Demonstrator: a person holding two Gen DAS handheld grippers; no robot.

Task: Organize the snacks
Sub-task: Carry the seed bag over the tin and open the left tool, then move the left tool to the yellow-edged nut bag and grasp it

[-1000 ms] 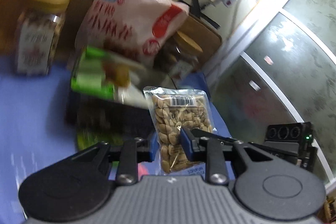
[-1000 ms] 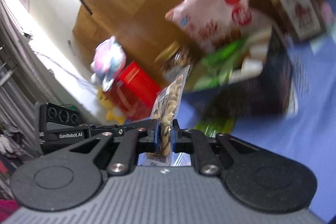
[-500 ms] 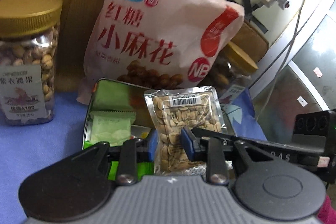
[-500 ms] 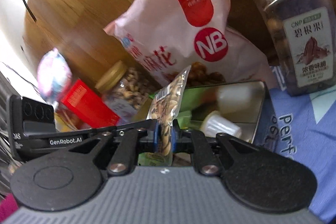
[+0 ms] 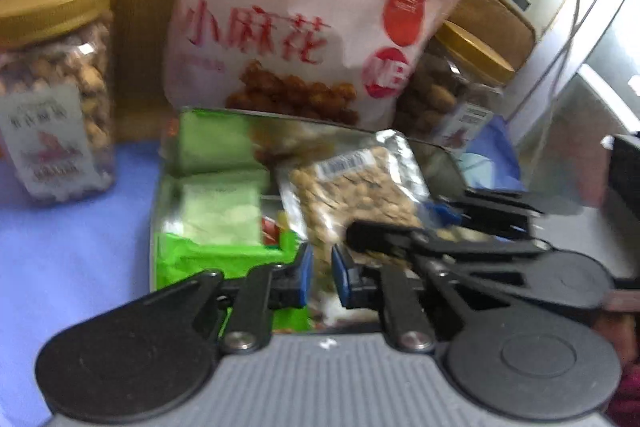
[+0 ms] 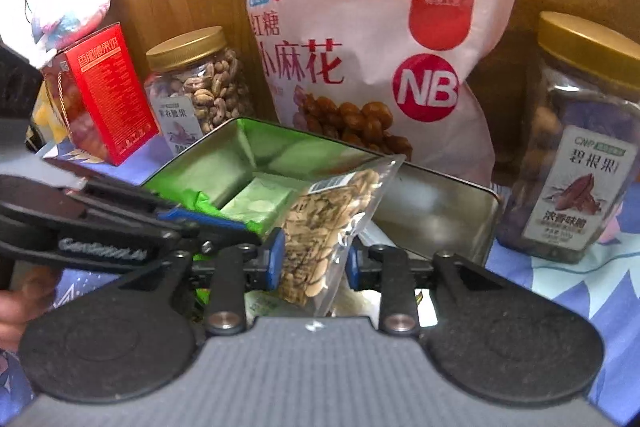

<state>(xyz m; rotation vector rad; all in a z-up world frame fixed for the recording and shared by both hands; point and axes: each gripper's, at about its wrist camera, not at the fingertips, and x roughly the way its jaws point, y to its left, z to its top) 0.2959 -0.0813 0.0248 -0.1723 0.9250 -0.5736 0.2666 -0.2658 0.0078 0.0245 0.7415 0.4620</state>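
A clear packet of peanuts stands tilted over the open metal tin, which holds green snack packets. My right gripper is open, its blue pads either side of the packet's lower part with a gap on the right. In the left wrist view the packet leans over the tin. My left gripper has its jaws close together with a narrow gap at the packet's lower edge; whether it pinches the packet is unclear. The right gripper's fingers cross over the packet there.
A large pink snack bag stands behind the tin. Gold-lidded nut jars stand at the left and right. A red box sits far left. A blue cloth covers the table.
The right gripper was shut on the peanut packet and has opened. The packet has dropped lower and tilted toward the tin. Both grippers have moved closer to the tin.
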